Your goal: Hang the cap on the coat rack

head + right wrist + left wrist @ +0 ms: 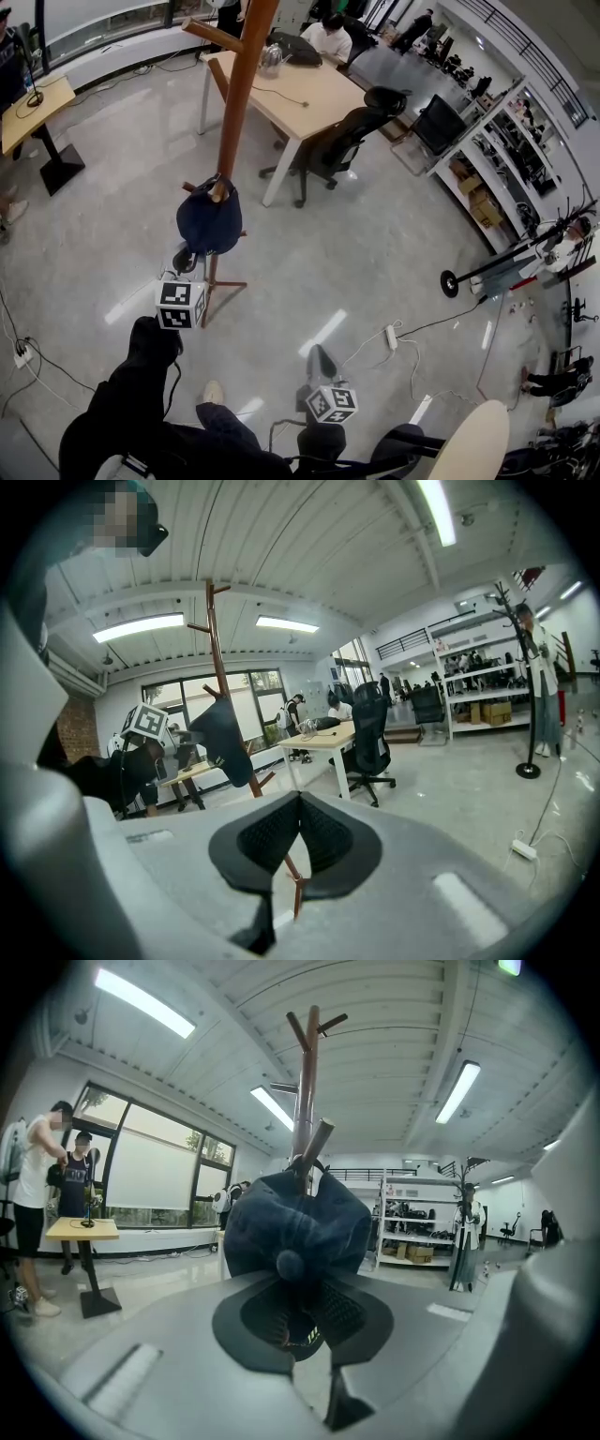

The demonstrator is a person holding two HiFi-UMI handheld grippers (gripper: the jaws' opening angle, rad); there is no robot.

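- Step in hand: the release. The hang itself looked done. The cap (208, 220) sat draped over a low peg (219, 192) of the coat rack (242, 84), with the peg tip poking out at the cap's 12 o'clock.
- Your left gripper (185, 260) was at the cap's 7 o'clock, touching its lower edge.
- In the left gripper view the jaws stood almost together. A dark fold of the cap with a pale label on it was nipped between the pads (267, 1312), so I read that as a light pinch on the cap.
- Your right gripper (321, 353) was pressed together on nothing. It was well apart from the rack, at about the rack's 5 o'clock in the head view, and had no part in this step.
- My read: the peg carried the cap's weight, not the gripper.
- Next move called for spreading the left jaws wide first and checking that the fabric had dropped off both pads. Only then should you have backed straight out toward 7 o'clock.
- Risk: the peg was short and slanted. Any drag toward you with cloth caught in the jaws could have slid the cap off the tip.
- The worktop (309, 98) and chair (337, 141) at the rack's 2 o'clock sat behind it, out of the retreat path.
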